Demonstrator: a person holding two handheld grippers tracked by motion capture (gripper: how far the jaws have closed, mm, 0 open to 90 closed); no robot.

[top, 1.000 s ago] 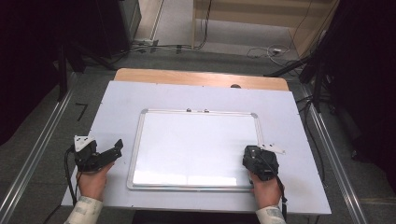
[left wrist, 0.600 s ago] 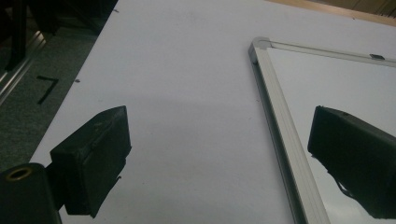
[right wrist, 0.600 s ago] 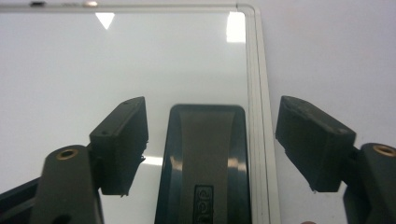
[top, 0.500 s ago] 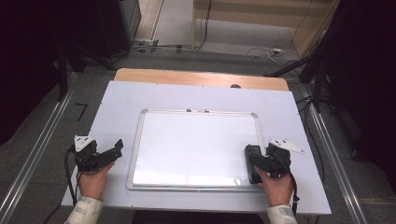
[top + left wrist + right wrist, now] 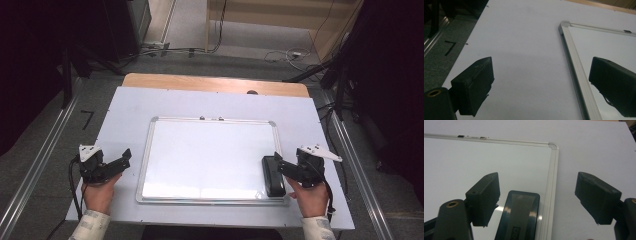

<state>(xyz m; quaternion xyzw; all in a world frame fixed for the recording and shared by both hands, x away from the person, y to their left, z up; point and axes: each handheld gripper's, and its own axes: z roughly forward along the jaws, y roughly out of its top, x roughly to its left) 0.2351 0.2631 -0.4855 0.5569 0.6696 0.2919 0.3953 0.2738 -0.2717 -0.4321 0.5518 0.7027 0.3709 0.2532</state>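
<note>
A white-surfaced whiteboard [image 5: 210, 155] with a silver frame lies flat in the middle of the white table. A black eraser [image 5: 273, 176] rests on its near right corner, lengthwise along the frame. My right gripper [image 5: 286, 162] hovers just right of the eraser. In the right gripper view its jaws [image 5: 537, 180] have just been opening and stand wide apart. The eraser [image 5: 520, 217] lies below them near the left jaw, untouched. My left gripper [image 5: 122, 159] is held left of the board with its jaws [image 5: 541, 62] open and empty, beside the board's frame [image 5: 574, 67].
The white table [image 5: 125, 115] has bare margins on both sides of the board. A wooden strip [image 5: 215, 84] runs along its far edge. Metal rails [image 5: 40, 165] flank the table, and cables [image 5: 290, 54] lie on the floor beyond it.
The right gripper lifted off the board's near right corner and moved right, opening. The eraser it covered now lies exposed on the board. The left gripper stayed still.
</note>
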